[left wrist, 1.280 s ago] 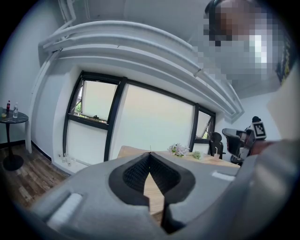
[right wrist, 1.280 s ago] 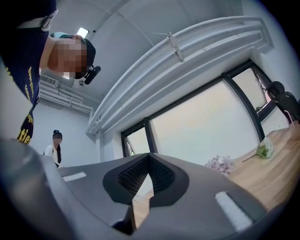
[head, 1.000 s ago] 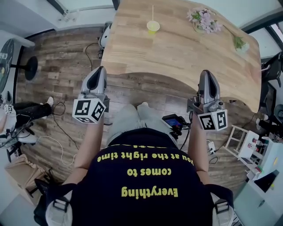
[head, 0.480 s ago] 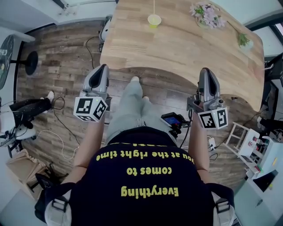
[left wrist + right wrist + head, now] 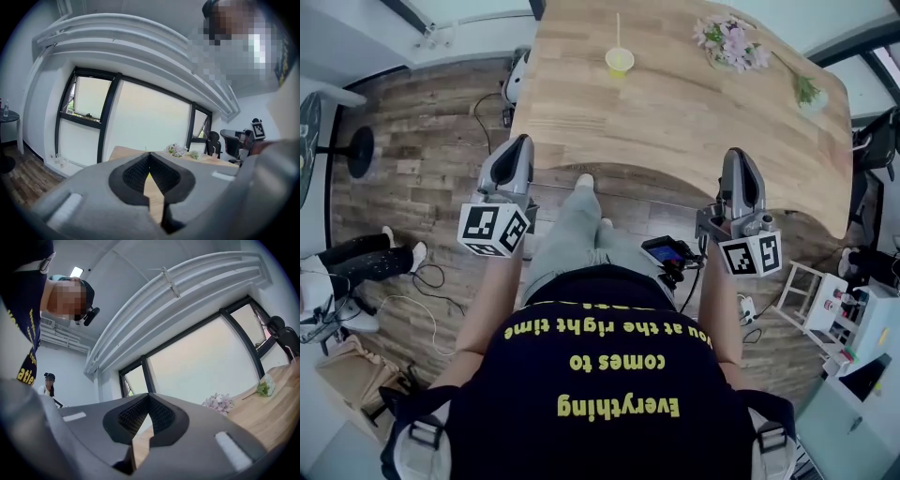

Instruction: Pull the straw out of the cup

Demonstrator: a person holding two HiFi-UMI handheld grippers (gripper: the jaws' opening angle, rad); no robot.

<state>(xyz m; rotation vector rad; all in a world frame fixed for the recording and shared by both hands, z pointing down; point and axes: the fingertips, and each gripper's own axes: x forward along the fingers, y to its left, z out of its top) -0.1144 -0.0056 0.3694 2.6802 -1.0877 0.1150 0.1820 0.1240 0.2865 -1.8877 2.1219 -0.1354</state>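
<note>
Floorboards [image 5: 422,141] of dark wood fill the left and near parts of the head view. A broad pale wooden table [image 5: 694,131] with a curved near edge spans the far side. The person [image 5: 609,394], in a dark shirt with yellow print, stands at that near edge with one leg stepped forward. One gripper is in each hand, and both are short of the tabletop.

The left gripper [image 5: 521,142] points toward the table's near left corner, and its marker cube [image 5: 494,230] faces up. In the left gripper view its jaws stand closed, tips meeting [image 5: 149,153], with nothing held. Only table wood and a sliver of yellow show through the notch below the tips.

The right gripper [image 5: 741,153] sits level with it on the right, just before the table edge. Its jaws are likewise fully together and empty in the right gripper view [image 5: 149,394]. Large windows [image 5: 140,122] line the wall beyond the table.

A bunch of pale purple flowers [image 5: 729,42] lies on the far right of the table, with a green sprig [image 5: 806,91] further right. A small device with a lit screen [image 5: 667,253] hangs near the person's right side.

The yellow cup [image 5: 620,61] stands upright on the far left part of the table, well apart from both grippers. The straw [image 5: 618,28] is in it, rising from its mouth.
</note>
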